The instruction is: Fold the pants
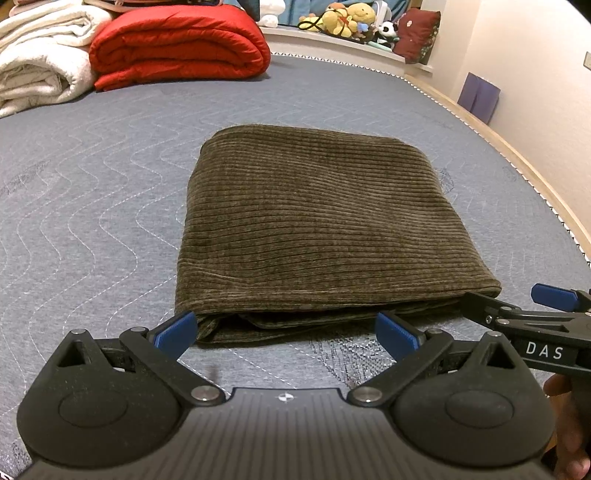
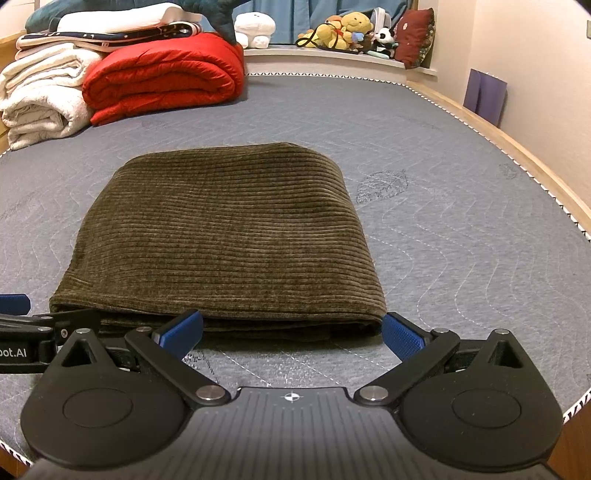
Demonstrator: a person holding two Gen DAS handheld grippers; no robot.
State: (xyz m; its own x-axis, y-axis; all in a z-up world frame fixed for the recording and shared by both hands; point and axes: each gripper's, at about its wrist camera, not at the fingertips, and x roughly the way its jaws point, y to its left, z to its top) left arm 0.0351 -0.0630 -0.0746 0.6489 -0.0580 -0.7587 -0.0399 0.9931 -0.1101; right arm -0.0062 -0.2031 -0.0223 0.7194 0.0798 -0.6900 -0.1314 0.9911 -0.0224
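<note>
On the mattress point(image 2: 461, 236), olive corduroy pants point(image 2: 221, 240) lie folded into a thick rectangle.

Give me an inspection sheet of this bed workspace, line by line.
Surface: grey quilted mattress, wavy stitching, wooden frame edge on the right.
Job's things: olive-brown corduroy pants folded into a compact rectangle, layered edges facing the cameras.
Clutter: red folded quilt, white rolled blankets at far left.
Grippers: left hand-held gripper open at the pants' near edge; right hand-held gripper open likewise, neither pinching cloth.
Cables: nothing seen.
Surroundings: plush toys on a ledge, dark red cushion, purple folder against the wall.
</note>
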